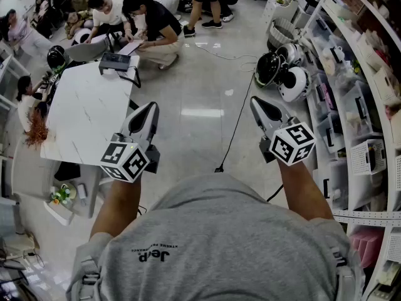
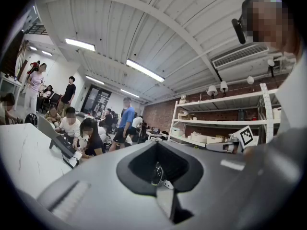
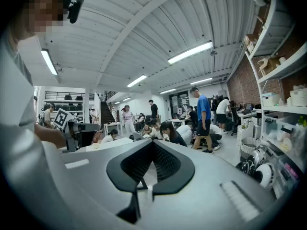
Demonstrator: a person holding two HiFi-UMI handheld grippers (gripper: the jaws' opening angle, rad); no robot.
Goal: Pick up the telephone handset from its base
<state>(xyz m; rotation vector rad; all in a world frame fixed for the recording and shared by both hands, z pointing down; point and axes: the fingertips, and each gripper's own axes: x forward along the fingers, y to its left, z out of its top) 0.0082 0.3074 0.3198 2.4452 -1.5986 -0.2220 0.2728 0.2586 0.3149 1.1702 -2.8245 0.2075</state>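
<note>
Grey-shirted shoulders (image 1: 225, 243) fill the bottom of the head view, with a bare forearm running up from each side to a gripper held over open floor. The left gripper (image 1: 150, 110) sits at centre left, the right gripper (image 1: 257, 103) at centre right. Both point toward the top of the frame, and each is level with the other.

In each gripper view the two jaws are pressed together at their tips, leaving only the dark hollow behind them. Nothing sits in that hollow, so both claws are clenched on nothing.

No handset and no base can be found in any view, so I cannot give its direction from either claw or the lie of its long axis. The likeliest place for it is the white table (image 1: 81, 115) at upper left. A dark device (image 1: 116, 61) sits at that table's far edge, too small to identify. If the telephone is there, the left gripper is the nearer one, and it would have to travel up and to the left.

Shelving (image 1: 369, 105) lines the right edge of the frame. Black-and-white helmets (image 1: 282, 74) lie on the floor near it, a cable (image 1: 235, 130) trails between the grippers, and people (image 1: 150, 24) crouch along the top.
</note>
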